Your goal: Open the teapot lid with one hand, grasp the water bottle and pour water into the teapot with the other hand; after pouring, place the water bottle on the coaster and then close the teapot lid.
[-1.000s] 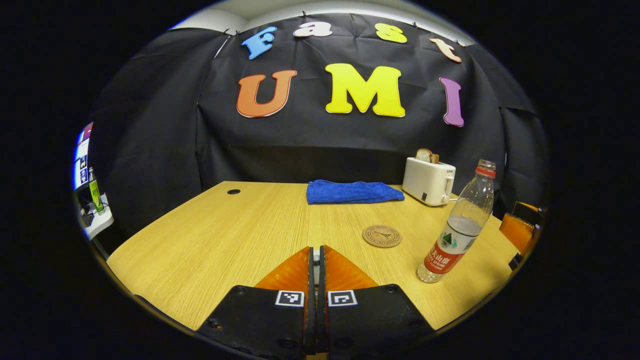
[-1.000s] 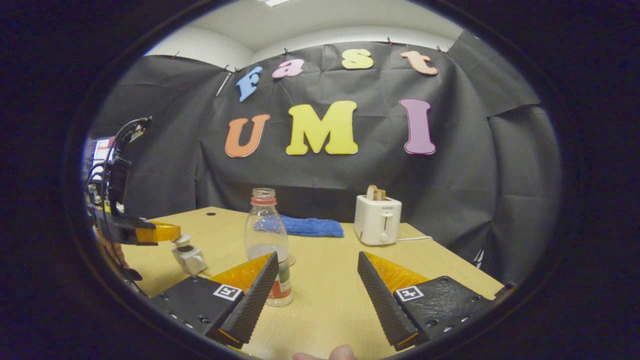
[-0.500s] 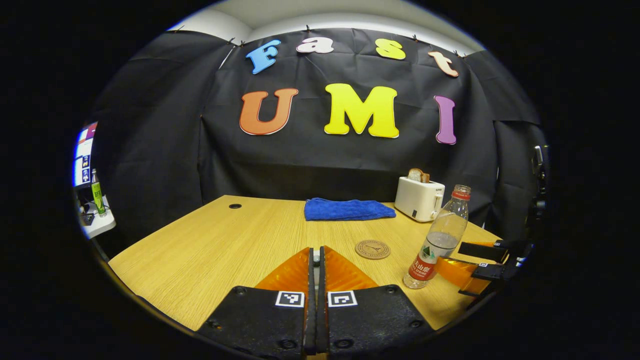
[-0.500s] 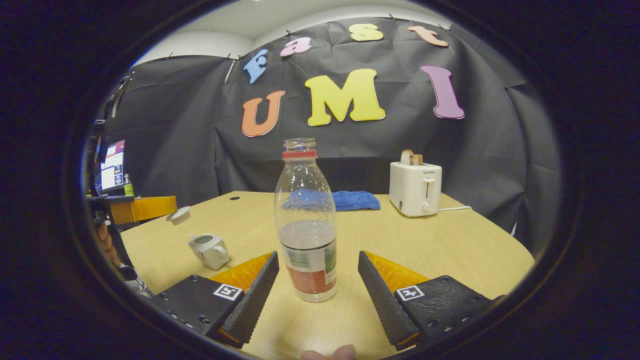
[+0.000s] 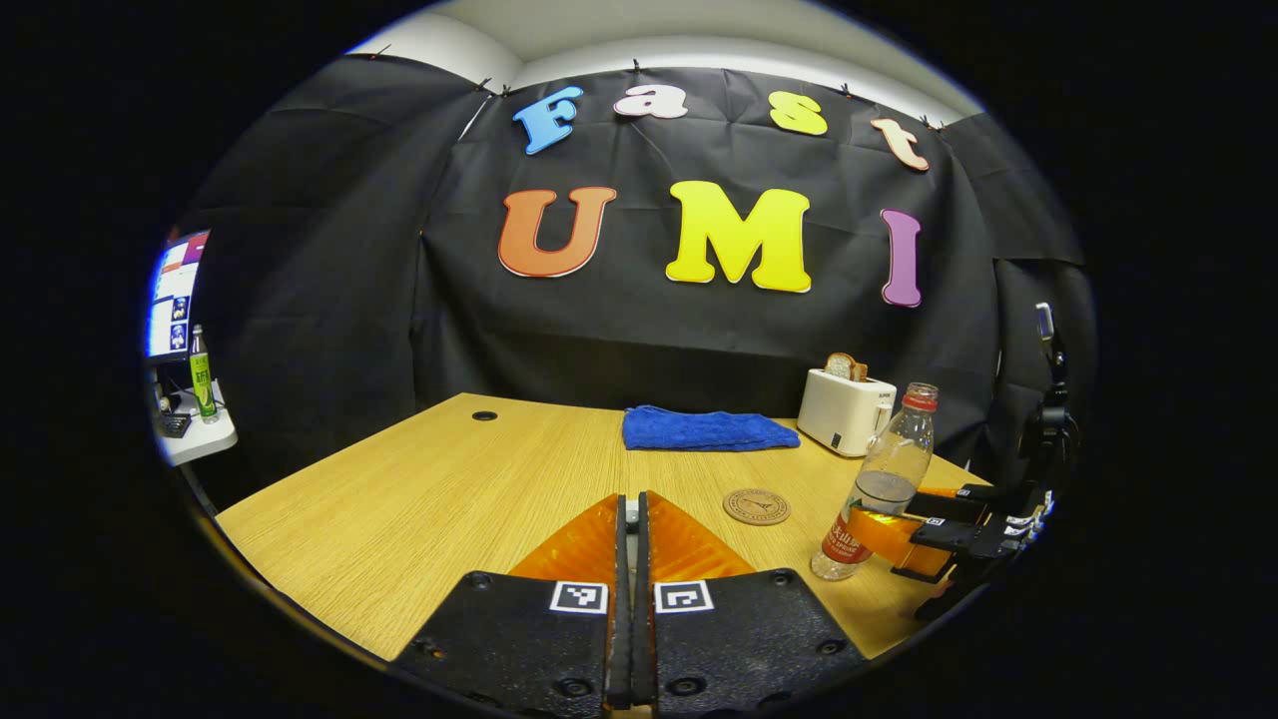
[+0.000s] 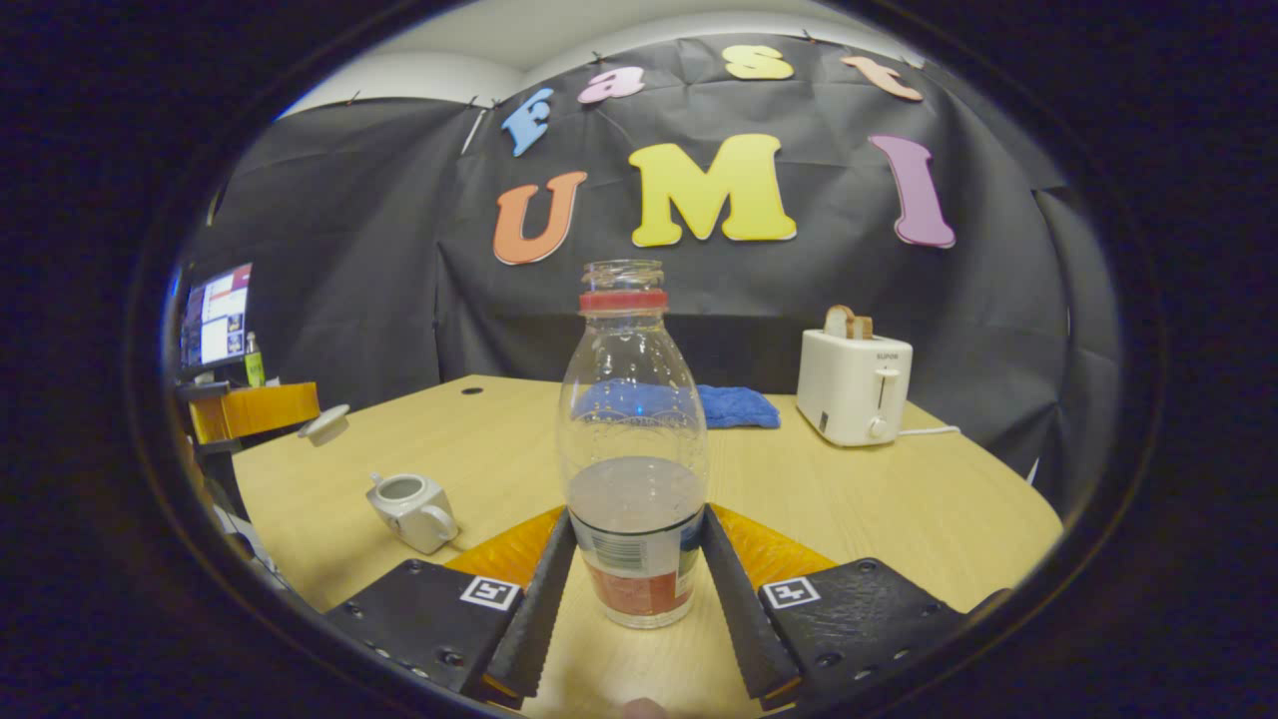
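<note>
my right gripper [image 6: 635,559] clasps the water bottle [image 6: 633,469], which stands upright on the table [image 6: 899,499]. my left gripper [image 6: 290,417] pinches the lid [image 6: 324,423] above the open teapot [image 6: 411,507]. the coaster [image 5: 756,505] lies near the bottle.

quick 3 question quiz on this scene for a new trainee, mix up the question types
1. True or false: the teapot has its lid on.
2. What stands between the right tool's fingers?
A. the toaster
B. the water bottle
C. the blue cloth
3. Fill in: the lid is held off the pot by the ___ tool.

Key:
1. False. The pot is open and its lid is held up to the side.
2. B. Both fingers sit against the bottle's lower part, which stands uncapped on the table.
3. Left.
</note>
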The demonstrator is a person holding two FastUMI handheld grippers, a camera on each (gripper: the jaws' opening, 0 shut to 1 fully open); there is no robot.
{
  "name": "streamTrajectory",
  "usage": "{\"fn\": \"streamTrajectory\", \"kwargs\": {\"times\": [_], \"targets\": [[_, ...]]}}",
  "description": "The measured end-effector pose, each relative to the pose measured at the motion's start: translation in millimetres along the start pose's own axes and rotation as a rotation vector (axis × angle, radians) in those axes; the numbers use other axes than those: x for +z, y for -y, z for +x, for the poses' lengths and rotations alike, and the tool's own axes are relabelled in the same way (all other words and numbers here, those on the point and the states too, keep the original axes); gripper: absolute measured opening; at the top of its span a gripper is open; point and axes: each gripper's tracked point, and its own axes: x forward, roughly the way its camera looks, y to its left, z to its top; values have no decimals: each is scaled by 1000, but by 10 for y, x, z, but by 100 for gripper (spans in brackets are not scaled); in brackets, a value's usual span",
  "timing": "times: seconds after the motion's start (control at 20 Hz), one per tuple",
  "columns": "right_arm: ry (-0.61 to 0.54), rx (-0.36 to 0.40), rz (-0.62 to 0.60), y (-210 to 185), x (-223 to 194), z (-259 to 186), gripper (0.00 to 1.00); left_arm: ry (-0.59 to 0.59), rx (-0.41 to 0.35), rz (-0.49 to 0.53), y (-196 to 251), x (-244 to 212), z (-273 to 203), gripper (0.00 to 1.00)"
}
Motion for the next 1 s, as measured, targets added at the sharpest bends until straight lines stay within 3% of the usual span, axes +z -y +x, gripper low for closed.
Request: {"fn": "streamTrajectory", "kwargs": {"times": [0.3,0.5,1.0], "targets": [[52,-91,-466,43,318,140,70,23,4,-15,-133,46,-14,3],[61,-101,-740,-98,363,267,70,42,19,10,-282,118,-46,3],[60,-93,-1213,-371,301,563,71,69,22,17,-425,237,-104,3]]}}
